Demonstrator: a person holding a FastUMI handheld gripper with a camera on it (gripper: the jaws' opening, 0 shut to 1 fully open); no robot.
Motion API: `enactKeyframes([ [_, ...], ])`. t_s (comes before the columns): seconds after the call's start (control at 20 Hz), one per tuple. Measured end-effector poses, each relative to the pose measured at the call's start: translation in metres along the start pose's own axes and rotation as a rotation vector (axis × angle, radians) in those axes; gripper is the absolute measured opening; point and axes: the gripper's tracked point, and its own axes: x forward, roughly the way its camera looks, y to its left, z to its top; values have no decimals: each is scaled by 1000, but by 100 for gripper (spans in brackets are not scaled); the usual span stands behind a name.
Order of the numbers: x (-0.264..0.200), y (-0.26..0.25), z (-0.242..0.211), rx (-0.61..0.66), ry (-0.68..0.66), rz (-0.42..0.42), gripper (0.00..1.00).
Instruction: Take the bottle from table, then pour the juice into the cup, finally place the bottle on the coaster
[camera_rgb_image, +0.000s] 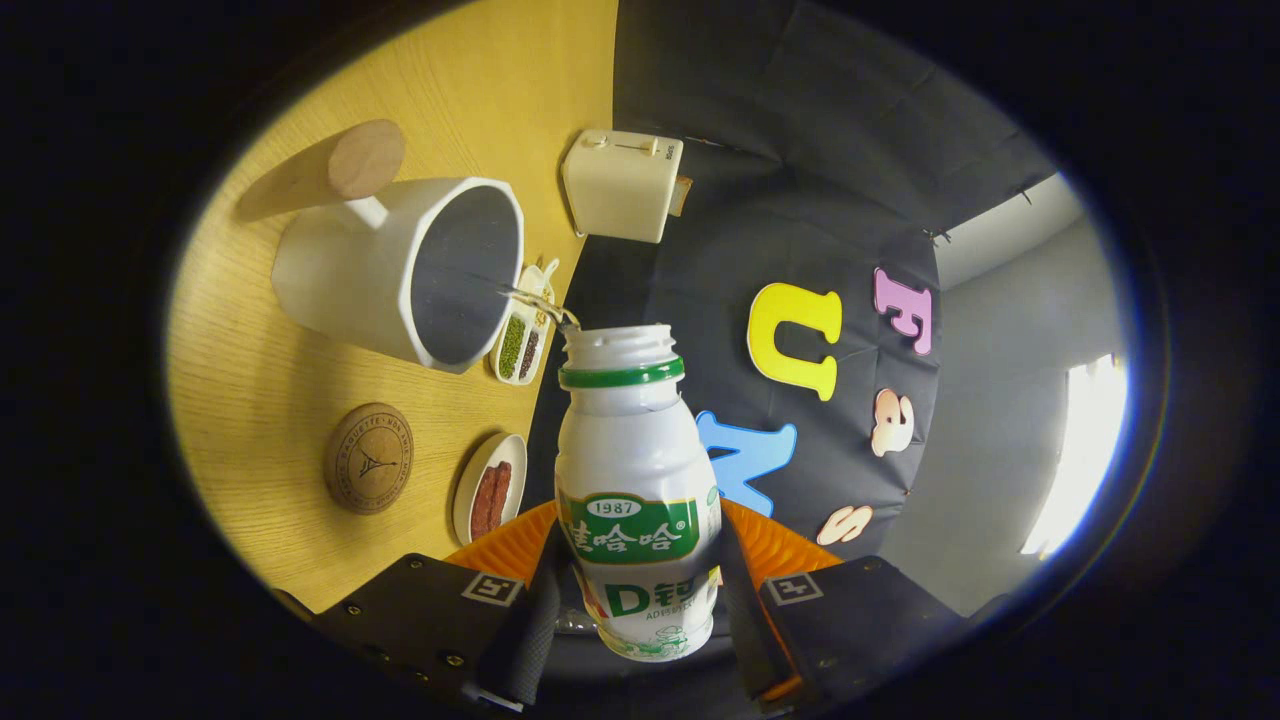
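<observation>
The gripper is clamped on the bottle, one finger pressing each side of its lower body, so the jaws stand only as far apart as the bottle is wide. The bottle is a small white plastic one with a green ring below its neck and a green printed label; its cap is off and its mouth is open. The whole view is rolled to one side, which puts the bottle in a tilted, pouring pose, its mouth pointing toward the white cup. A thin stream of liquid runs from the bottle's lip across to the rim of the cup's dark opening. The cup has a side handle with a round wooden end. It stands on a light wooden table. Near the cup on the same table lies a round cork coaster with a stamped design, bare on top and well apart from the bottle. Just beside the coaster sits a small white dish holding something reddish brown, and beyond the bottle's mouth lies a divided tray of green and dark bits. A cream toaster stands at the table's far edge against the black cloth wall, past which a grey room wall and a bright window show.
</observation>
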Motion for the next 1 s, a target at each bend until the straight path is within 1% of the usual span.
enactKeyframes([
  [1.0,-2,-4,9,-144,-29,-46,73],
])
